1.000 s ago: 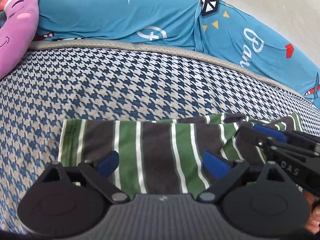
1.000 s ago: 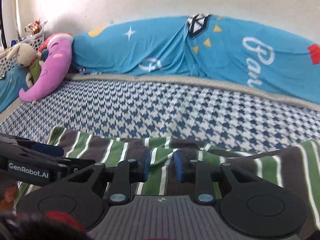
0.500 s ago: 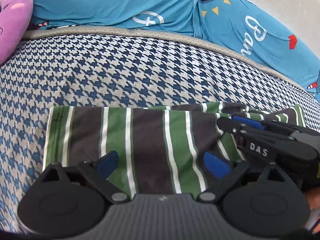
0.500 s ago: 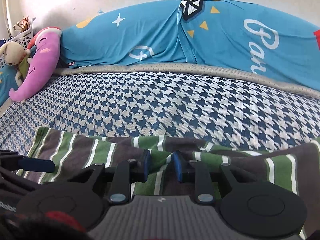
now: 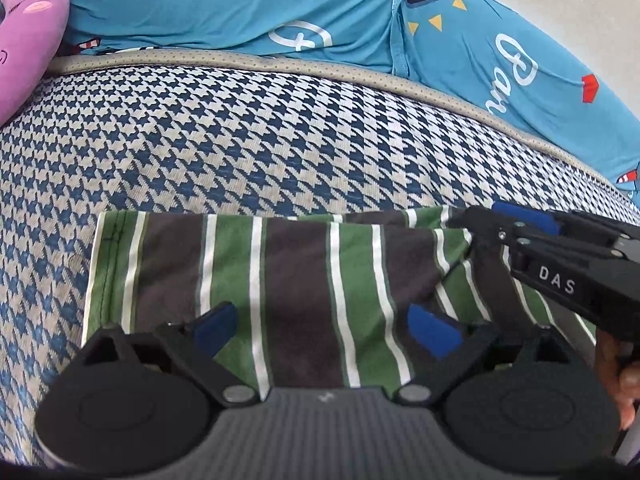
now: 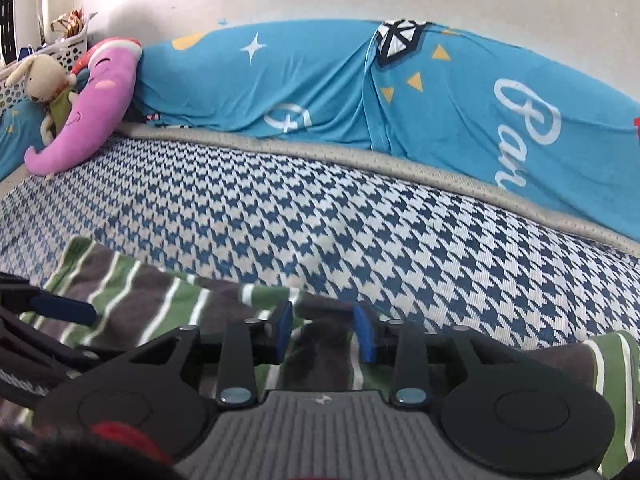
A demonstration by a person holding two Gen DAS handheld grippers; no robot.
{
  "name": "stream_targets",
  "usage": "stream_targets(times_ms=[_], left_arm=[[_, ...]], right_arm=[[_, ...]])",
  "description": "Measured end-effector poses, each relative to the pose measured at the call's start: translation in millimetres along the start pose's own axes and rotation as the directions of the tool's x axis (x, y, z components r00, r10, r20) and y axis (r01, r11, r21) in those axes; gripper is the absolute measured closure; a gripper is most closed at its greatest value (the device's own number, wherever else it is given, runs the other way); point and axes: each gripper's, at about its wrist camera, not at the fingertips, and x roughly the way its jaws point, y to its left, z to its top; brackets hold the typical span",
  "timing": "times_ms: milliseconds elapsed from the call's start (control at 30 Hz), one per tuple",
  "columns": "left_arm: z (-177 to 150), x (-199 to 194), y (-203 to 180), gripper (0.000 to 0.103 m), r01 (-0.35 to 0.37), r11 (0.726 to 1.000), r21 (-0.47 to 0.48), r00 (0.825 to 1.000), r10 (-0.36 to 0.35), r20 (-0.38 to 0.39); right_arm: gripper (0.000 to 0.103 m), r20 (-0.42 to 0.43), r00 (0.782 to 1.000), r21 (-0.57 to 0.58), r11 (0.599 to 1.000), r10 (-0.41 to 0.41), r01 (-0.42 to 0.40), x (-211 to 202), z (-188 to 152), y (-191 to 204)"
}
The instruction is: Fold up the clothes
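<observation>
Left gripper [image 5: 322, 326] is held spread wide over the striped garment [image 5: 296, 280], nothing pinched. Right gripper [image 6: 325, 330]: jaws just parted, a garment fold between them, pads clear. Garment is laid flat on the houndstooth mattress [image 5: 248, 136].

Beyond the striped garment [image 5: 304, 280] the bed [image 6: 320, 216] lies bare; a blue bolster [image 6: 320, 92] blocks the far edge, a pink plush [image 6: 96, 108] far left.

Bed cover [image 6: 320, 216]: blue-and-white houndstooth weave, edged at the back by a beige dotted border
Blue sheet [image 6: 440, 92]: draped along the wall; white star, yellow triangles, white script
Purple plush [image 6: 100, 108]: far left, leaning on the sheet
Rabbit toy [image 6: 44, 76]: touching the plush
White basket [image 6: 68, 46]: behind both
</observation>
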Motion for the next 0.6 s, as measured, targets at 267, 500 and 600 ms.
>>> stream_targets(times_ms=[267,500,600], left_arm=[[0,3,-2,0.004,-0.002,1.0,0.013,1.0,0.002,-0.003],[-4,6,-7,0.002,-0.024,0.999,0.044,1.0,0.025,-0.002],[-5,7,-10,0.002,-0.037,0.998,0.057,0.999,0.037,0.0]], right_arm=[[0.06,-0.013,1.0,-0.085,0.996,0.018,-0.019,4,-4,6],[0.093,-0.031,1.0,-0.192,0.981,0.007,-0.012,8,-8,20],[0.096,-0.018,1.0,-0.215,0.977,-0.007,0.003,8,-10,23]])
